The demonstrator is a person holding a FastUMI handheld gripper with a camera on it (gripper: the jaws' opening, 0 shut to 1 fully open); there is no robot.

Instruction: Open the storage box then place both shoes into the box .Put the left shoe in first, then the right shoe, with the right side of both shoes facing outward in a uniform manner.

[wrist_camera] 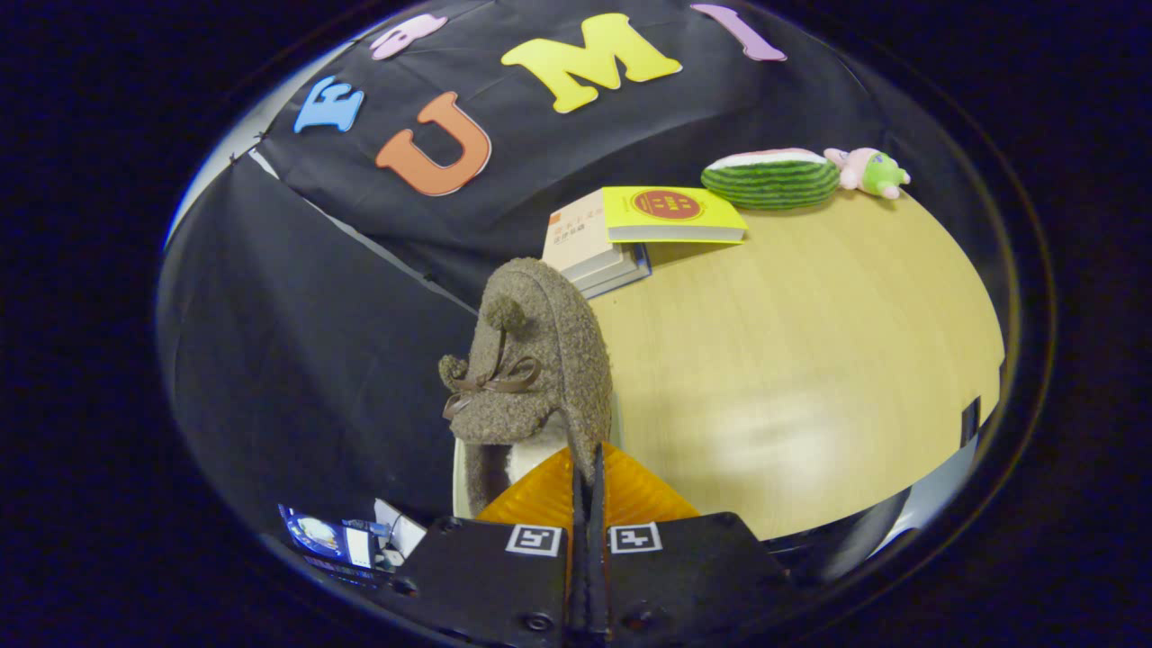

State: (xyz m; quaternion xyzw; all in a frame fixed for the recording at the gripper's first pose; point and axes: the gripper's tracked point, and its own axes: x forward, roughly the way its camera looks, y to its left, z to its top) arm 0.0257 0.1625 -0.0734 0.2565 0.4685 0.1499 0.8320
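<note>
- Your jaws are clenched on the shoe (531, 360): the gripper (587, 490) has its fingers pressed nearly together, with the thin edge of the shoe's collar pinched between them, so you are carrying it.
- The shoe is a brown fleecy slipper with a small bow and pompoms. It hangs just ahead of the jaws with its toe pointing away from you, lifted clear of the bench (810, 360) and held over the bench's near left edge.
- Which shoe of the pair this is, I cannot tell from here, so check it against the order the task asks for: left first, then right.
- A pale rim shows just under the shoe's heel; it may be part of the storage box, but too little of it shows to say, or to say whether the box is open.
- My reading: you are mid-carry with one shoe, and placing it right side outward is not yet done. The other shoe is also left to do, as far as this shows.
- Farther out, a stack of books (621, 236) lies near the far left corner of the bench.
- A watermelon-slice toy (772, 178) and a small plush toy (868, 171) sit along the far edge; these are not part of your job.
</note>
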